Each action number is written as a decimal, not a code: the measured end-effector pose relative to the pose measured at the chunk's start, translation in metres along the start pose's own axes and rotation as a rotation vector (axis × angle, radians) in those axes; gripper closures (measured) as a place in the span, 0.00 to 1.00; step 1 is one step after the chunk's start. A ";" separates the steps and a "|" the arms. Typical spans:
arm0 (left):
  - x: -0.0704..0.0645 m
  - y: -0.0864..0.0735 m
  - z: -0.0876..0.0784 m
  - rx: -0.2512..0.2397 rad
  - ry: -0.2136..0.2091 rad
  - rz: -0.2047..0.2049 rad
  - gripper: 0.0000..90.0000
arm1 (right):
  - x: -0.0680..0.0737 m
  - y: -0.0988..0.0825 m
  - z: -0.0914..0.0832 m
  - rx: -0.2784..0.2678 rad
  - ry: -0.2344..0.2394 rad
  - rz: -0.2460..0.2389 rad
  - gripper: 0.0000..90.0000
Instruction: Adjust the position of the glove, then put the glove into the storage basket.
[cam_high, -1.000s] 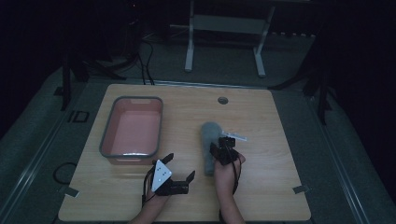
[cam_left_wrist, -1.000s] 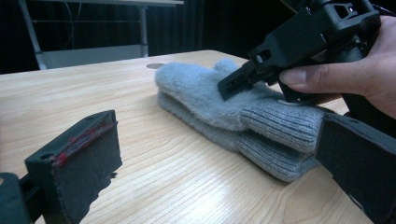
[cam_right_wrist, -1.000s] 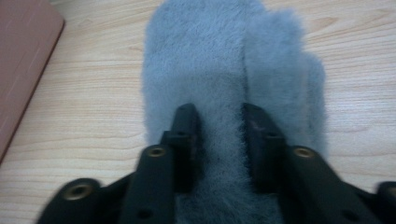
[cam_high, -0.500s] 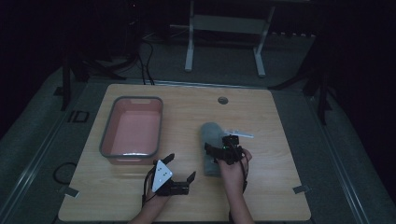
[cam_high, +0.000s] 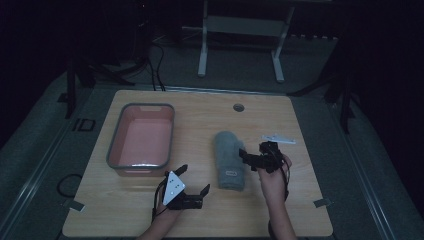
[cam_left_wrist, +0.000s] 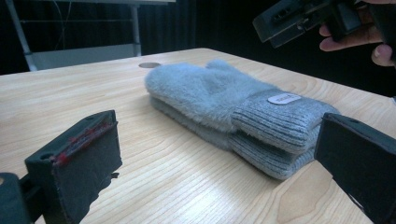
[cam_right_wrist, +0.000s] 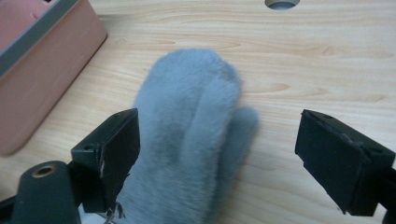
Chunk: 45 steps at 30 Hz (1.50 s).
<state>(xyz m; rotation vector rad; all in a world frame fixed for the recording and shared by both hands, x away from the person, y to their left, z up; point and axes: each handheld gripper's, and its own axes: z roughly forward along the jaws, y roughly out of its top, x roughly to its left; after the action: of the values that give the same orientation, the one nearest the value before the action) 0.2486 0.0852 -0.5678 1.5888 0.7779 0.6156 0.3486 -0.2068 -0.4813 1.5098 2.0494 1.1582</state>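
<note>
- The grey mittens (cam_high: 229, 160) are stacked flat on the table (cam_high: 300, 120), right of the pink tub (cam_high: 142, 140).
- The right gripper (cam_high: 248, 159), just opened, is held released beside them.
- The left gripper (cam_high: 192, 181) is kept spread, holding nothing.

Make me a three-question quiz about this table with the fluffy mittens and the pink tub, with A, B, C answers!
1. Where is the pink tub compared with the grey mittens in the high view?
A. To their left
B. To their right
C. On top of them

2. How many mittens are in the stack?
A. One
B. Two
C. Four

3. How are the right gripper's jaws?
A. Clamped on a mitten
C. Open, pads off the mittens
B. Shut on the tub

Answers:
1. A, since the tub sits left of the mittens on the wooden table.
2. B, since the left gripper view shows two ribbed cuffs, one upon the other.
3. C, since both jaws stand wide apart and have just been opening, clear of the fur.
</note>
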 end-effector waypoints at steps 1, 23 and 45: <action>0.000 0.000 0.000 0.004 -0.003 -0.002 0.01 | -0.013 0.003 -0.006 0.014 0.017 -0.083 0.16; 0.017 0.040 0.051 0.204 -0.146 -0.098 0.01 | -0.031 -0.007 0.012 0.087 0.210 -0.133 0.15; 0.021 0.043 0.124 0.496 -0.148 -0.151 0.17 | -0.026 -0.038 0.046 0.135 0.136 -0.032 0.47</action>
<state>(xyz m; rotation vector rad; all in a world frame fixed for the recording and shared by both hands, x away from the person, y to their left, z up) 0.3617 0.0198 -0.5454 1.9759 0.9776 0.1959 0.3658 -0.2152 -0.5437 1.4889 2.2747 1.1605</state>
